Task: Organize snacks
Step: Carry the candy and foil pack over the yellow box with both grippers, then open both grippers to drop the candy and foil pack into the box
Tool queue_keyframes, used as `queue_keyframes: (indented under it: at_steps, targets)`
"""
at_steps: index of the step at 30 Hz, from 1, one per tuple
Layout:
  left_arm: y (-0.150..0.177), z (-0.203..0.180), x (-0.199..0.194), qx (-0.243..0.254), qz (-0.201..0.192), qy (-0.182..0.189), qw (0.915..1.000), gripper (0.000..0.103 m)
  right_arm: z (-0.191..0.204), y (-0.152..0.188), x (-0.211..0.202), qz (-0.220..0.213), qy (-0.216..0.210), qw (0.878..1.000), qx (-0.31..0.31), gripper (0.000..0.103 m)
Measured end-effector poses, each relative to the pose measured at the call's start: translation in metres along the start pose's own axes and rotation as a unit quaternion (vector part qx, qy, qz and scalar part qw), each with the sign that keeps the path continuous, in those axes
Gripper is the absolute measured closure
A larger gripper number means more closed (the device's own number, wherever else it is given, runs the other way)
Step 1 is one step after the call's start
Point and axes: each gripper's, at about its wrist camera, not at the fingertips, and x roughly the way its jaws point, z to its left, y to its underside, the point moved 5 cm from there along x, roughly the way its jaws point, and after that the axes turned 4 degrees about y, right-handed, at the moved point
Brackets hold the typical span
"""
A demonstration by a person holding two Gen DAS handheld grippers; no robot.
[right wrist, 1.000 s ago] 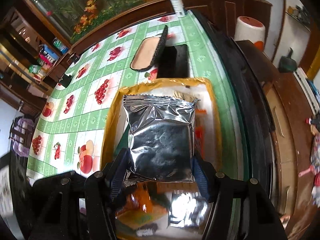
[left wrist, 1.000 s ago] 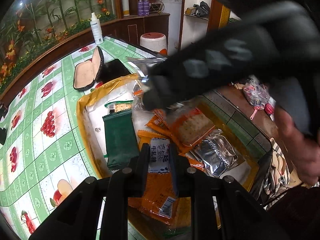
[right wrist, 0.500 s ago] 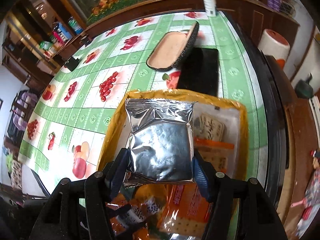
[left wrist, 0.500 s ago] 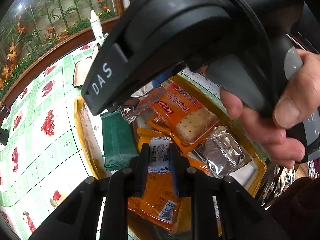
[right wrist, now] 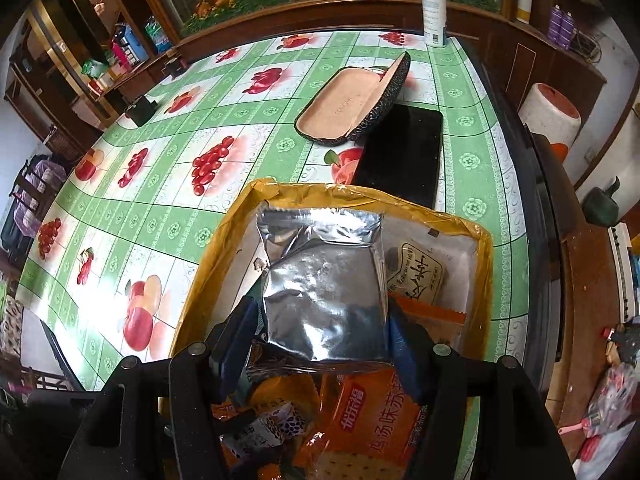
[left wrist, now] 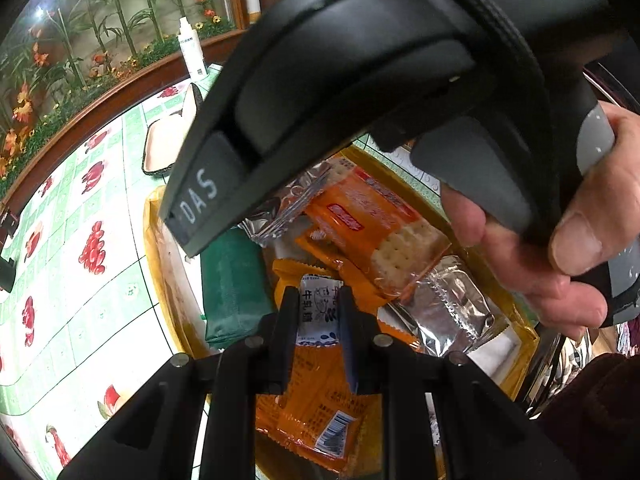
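Shifted over the yellow box [right wrist: 486,248], silver packet [right wrist: 324,292] sits between right fingers [right wrist: 402,344].

- The left gripper [left wrist: 319,307] pinched a small white candy packet [left wrist: 318,309] over the yellow box [left wrist: 154,240].
- The other gripper's black body [left wrist: 360,80] hid most of the view, perhaps gripping foil.
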Motion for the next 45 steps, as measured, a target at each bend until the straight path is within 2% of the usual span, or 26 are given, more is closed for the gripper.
queue_keyframes:
  at_steps: [17,22,27,29,31,34,36,40,45]
  targets:
    - [-0.002,0.001,0.003,0.011,0.003,0.01,0.9999,0.083,-0.013,0.007,-0.012,-0.001,-0.003,0.999,0.042,0.036]
    - [-0.003,0.001,0.002,0.014,-0.001,0.012,0.9998,0.066,-0.016,0.011,-0.018,-0.004,-0.003,0.998,0.056,0.036]
    - [-0.003,0.001,0.0,0.02,-0.002,0.015,0.9997,0.064,-0.02,0.016,-0.029,-0.01,-0.001,0.997,0.073,0.036]
    - [-0.002,0.001,-0.002,0.023,-0.004,0.016,0.9996,0.06,-0.022,0.017,-0.034,-0.015,0.001,0.997,0.079,0.035]
    - [-0.001,0.001,-0.003,0.027,-0.008,0.015,0.9995,0.05,-0.024,0.02,-0.04,-0.019,0.001,0.996,0.087,0.035]
    - [0.0,0.001,-0.005,0.029,-0.009,0.016,0.9994,0.047,-0.029,0.026,-0.05,-0.027,0.0,0.994,0.11,0.035]
    - [0.0,0.001,-0.005,0.031,-0.008,0.018,0.9993,0.043,-0.033,0.032,-0.058,-0.033,0.003,0.991,0.127,0.031]
    - [0.002,0.001,-0.009,0.04,-0.015,0.019,0.9989,0.027,-0.039,0.044,-0.073,-0.05,0.015,0.985,0.162,0.027]
    - [0.002,0.004,-0.012,0.048,-0.026,0.01,0.9985,0.012,-0.047,0.06,-0.093,-0.078,0.037,0.976,0.201,0.014]
